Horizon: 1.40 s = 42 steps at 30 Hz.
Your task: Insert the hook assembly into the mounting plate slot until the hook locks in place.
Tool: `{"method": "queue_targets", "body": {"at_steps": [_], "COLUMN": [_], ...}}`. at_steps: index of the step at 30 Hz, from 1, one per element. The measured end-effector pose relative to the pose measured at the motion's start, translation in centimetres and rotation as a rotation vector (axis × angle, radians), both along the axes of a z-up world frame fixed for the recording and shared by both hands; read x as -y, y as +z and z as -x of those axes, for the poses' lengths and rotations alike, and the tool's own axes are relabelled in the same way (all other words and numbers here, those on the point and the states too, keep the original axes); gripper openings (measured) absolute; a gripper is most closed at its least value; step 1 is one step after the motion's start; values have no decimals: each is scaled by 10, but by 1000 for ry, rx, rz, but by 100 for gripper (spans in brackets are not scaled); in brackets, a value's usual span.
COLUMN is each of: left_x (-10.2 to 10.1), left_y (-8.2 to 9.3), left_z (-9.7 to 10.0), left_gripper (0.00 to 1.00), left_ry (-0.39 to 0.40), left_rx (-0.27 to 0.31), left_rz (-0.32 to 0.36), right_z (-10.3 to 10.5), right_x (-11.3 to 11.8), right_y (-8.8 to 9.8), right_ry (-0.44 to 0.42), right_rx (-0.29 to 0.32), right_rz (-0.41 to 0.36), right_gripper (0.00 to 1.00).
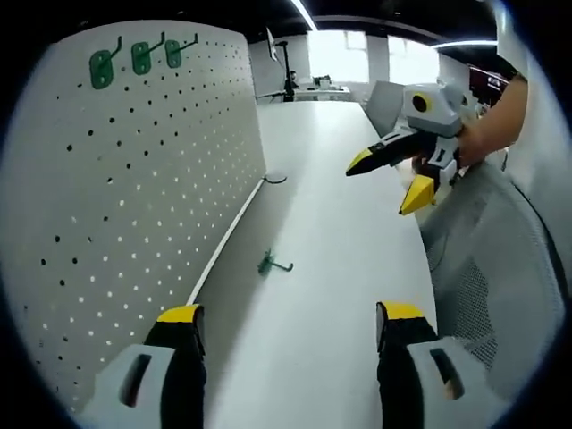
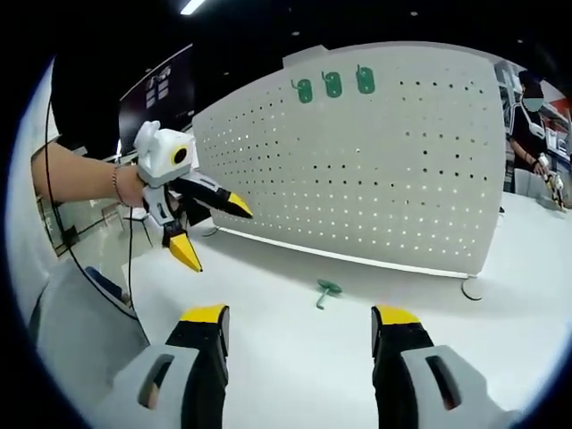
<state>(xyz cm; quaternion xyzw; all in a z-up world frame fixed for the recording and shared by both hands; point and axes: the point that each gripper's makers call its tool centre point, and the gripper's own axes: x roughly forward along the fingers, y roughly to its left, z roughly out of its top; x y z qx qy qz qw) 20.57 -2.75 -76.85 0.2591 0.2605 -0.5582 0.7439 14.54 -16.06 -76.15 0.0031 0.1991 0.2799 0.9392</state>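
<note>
A small green hook lies loose on the white table, near the foot of an upright white pegboard. Three green hooks hang along the board's top. My left gripper is open above the table, short of the loose hook, with nothing between its fingers. My right gripper hovers open over the table's far side, held by a hand. In the right gripper view the loose hook lies ahead of my open right gripper, before the pegboard with its hung hooks; my left gripper is open at the left.
A mesh office chair stands at the table's right edge. A round foot or cable mark sits at the pegboard's far end. A dark monitor stands behind the left gripper. A person stands at the far right.
</note>
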Motion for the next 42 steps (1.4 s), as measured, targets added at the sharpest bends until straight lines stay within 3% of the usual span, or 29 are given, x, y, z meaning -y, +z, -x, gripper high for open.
{"method": "queue_targets", "body": {"at_steps": [25, 42], "left_x": [20, 33], "left_y": [-18, -33], "left_z": [-13, -25], "left_gripper": [81, 81], "left_ry": [-204, -292], "left_rx": [-8, -19], "left_rz": [-149, -215], "right_z": [1, 1], "right_x": [0, 2], "right_y": [-4, -8], "right_ry": [-2, -4], "right_rx": [-16, -31], "right_rz": [3, 19], "right_gripper": [65, 66]}}
